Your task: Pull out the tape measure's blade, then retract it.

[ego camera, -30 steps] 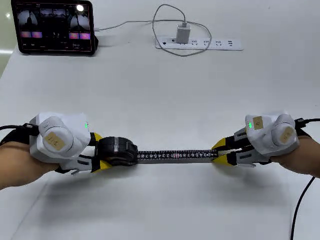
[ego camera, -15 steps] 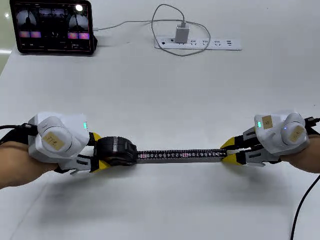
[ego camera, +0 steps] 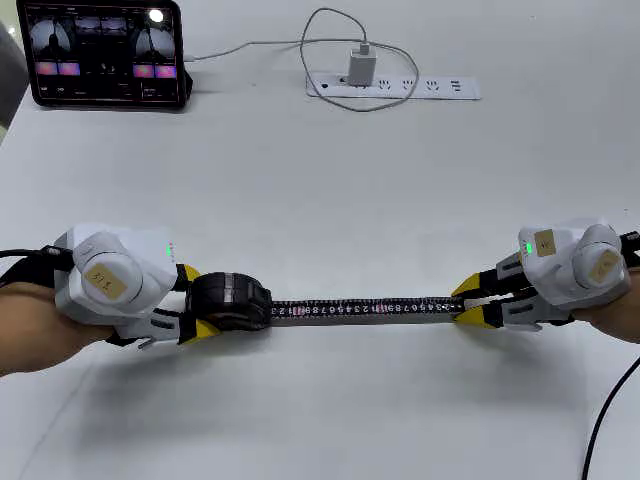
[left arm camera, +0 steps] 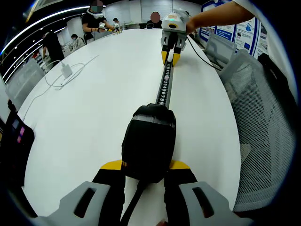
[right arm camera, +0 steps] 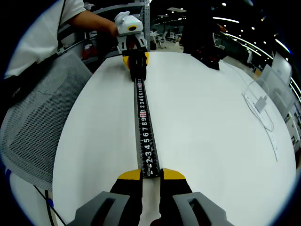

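Blade: white nos. 2–9 read clearly by my right jaws, then red figs., the rest too small. Paper tags on left gripper & right gripper: handwriting illegible. Wall posters: unreadable.

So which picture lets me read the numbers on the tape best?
The right gripper view: the blade runs up from the right gripper, so the numbers near it look big. The head view shows it as a thin strip with tiny numbers. In the left gripper view it stretches away beyond the black case.
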